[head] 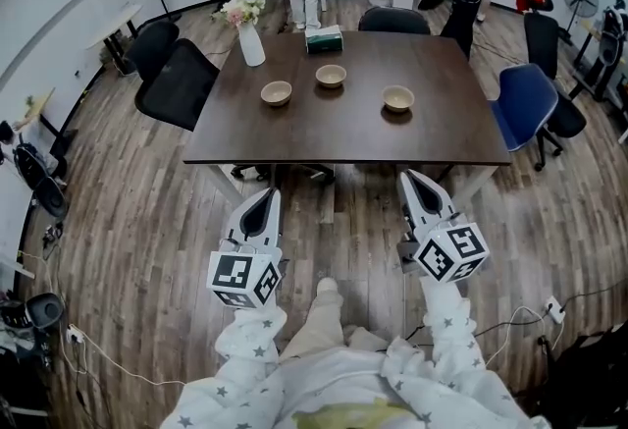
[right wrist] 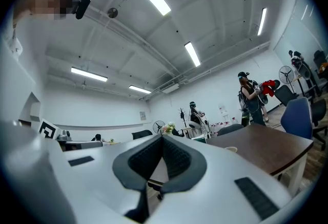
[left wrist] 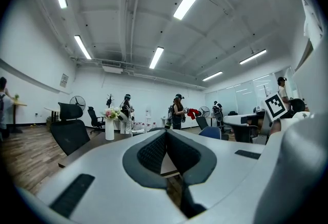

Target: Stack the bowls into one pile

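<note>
**Three bowls apart on the table, both our grippers closed and empty**

We stand at the near side of a dark wooden table (head: 446, 133), with a gripper in each hand held over the floor, short of the table's near edge. Our left gripper (head: 267, 193) has its jaws pressed together with nothing between them; in the left gripper view the two dark pads meet at the tip (left wrist: 165, 133). Our right gripper (head: 412, 178) is closed the same way, and it too is empty (right wrist: 161, 138). Both point level toward the table.

The three bowls sit separately on the tabletop, none stacked. The left bowl (head: 276, 92) and the right bowl (head: 398, 98) lie about mid-table, well apart. The middle bowl (head: 331, 75) sits between them and a little farther from us. All three are upright, and neither gripper touches any of them. In the right gripper view one bowl (right wrist: 231, 149) shows low on the table, just right of the jaws.

Toward the far left of the table stands a white vase of flowers (head: 250, 39), and a tissue box (head: 324, 39) lies at the far edge. A black chair (head: 177, 83) stands at the table's left and a blue chair (head: 525, 108) at its right.
</note>
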Available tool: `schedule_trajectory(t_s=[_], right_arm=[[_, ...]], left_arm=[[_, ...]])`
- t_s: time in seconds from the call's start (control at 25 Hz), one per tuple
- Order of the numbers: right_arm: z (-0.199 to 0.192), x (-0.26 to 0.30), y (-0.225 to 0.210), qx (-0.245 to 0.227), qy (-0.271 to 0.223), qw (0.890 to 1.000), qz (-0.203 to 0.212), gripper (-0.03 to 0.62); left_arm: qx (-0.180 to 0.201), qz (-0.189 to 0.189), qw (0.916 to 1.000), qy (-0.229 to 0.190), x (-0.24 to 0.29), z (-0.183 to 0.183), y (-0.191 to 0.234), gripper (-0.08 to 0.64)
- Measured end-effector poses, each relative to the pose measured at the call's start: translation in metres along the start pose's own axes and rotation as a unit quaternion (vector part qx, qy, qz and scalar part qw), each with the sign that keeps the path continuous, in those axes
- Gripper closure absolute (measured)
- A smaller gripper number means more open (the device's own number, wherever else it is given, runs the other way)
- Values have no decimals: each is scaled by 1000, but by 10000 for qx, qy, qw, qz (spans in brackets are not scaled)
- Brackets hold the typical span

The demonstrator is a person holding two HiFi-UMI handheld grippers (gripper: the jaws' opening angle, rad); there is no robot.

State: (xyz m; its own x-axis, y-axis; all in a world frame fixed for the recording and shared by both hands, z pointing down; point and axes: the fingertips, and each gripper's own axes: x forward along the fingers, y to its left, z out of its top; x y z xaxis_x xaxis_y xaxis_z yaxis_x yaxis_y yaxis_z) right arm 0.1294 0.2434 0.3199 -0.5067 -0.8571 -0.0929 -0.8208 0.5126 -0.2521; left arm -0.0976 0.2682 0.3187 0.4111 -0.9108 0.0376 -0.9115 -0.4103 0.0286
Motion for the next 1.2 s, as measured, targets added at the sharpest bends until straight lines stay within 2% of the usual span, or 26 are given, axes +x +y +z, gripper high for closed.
schedule_trajectory(t_s=[0.36,0.68,0.96,1.2], right_arm=[[-20,67,-25,79,174,9998,-82,571],[-27,133,-48,195,237,9989,-342,571],[-25,157,-65,139,253,9977,-613,571],[-33,167,-78,152,265,9959,-848,571]], left_arm=[[-162,-21,9998,136,56,-17,47,535],[-224,-308,9991,181,119,-17,86,535],[-285,-601,9978,77,156,-10,99,535],[-375,-797,9960,163,180,-20,103,534]])
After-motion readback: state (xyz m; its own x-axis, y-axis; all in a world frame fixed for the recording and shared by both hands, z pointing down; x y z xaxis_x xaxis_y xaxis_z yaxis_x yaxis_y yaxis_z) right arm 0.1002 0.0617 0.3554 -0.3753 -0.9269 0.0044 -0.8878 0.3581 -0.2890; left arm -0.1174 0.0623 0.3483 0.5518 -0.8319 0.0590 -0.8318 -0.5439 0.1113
